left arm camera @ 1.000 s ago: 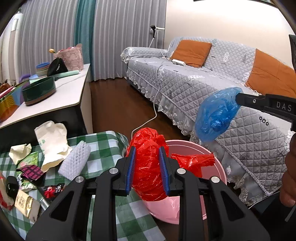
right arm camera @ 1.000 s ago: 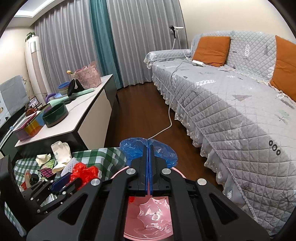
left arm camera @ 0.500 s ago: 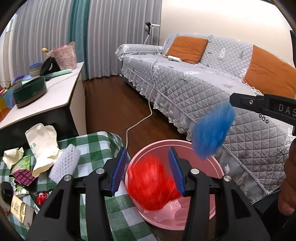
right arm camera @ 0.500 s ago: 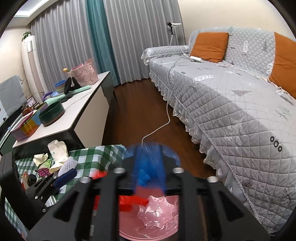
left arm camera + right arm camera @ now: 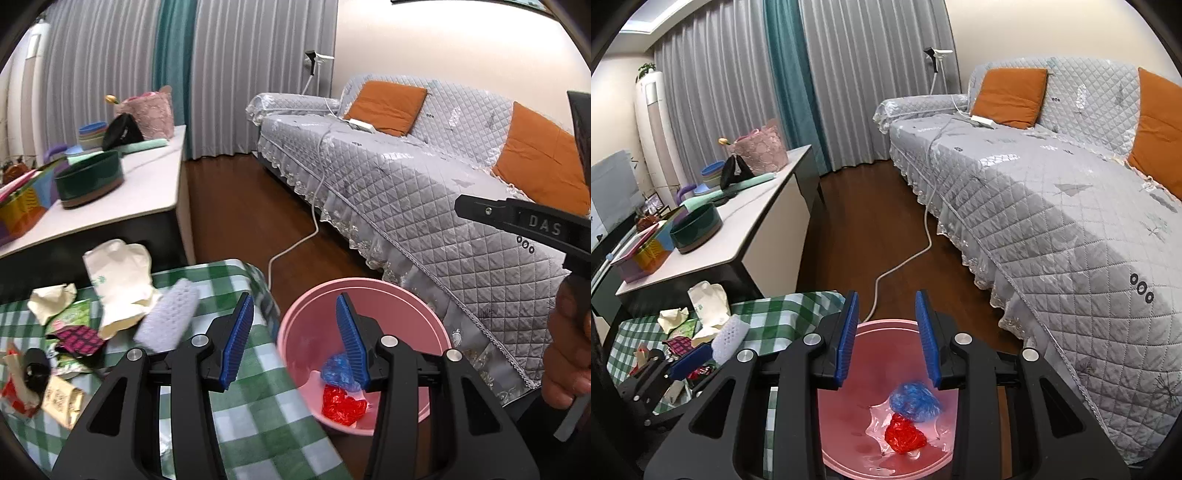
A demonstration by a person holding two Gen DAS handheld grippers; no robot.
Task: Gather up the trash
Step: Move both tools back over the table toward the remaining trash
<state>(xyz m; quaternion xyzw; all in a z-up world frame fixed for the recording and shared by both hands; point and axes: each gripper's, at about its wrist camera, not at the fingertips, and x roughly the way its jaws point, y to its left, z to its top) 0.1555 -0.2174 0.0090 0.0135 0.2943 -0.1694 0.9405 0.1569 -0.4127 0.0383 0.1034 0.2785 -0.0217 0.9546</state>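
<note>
1. Left wrist view: left claw stands open with nothing between its blue pads, held over the gap between the checkered worktop and the pink basin.
2. Down in the basin lie a crumpled red bag and a blue bag, touching each other; the blue one is partly hidden behind the claw's right-hand finger.
3. On the worktop to the left sit a white foam net sleeve, a cream paper bag, crumpled paper and several small wrappers, close together.
4. At the right edge, a black finger of the right claw reaches in, with the person's hand on its handle.
5. Right wrist view: right claw is opening, nothing between its pads, directly above the pink basin.
6. Red bag and blue bag rest side by side on the basin's floor.
7. Left claw shows at lower left over the littered worktop, beside the foam net sleeve.
8. A quilted grey sofa fills the right side.
</note>
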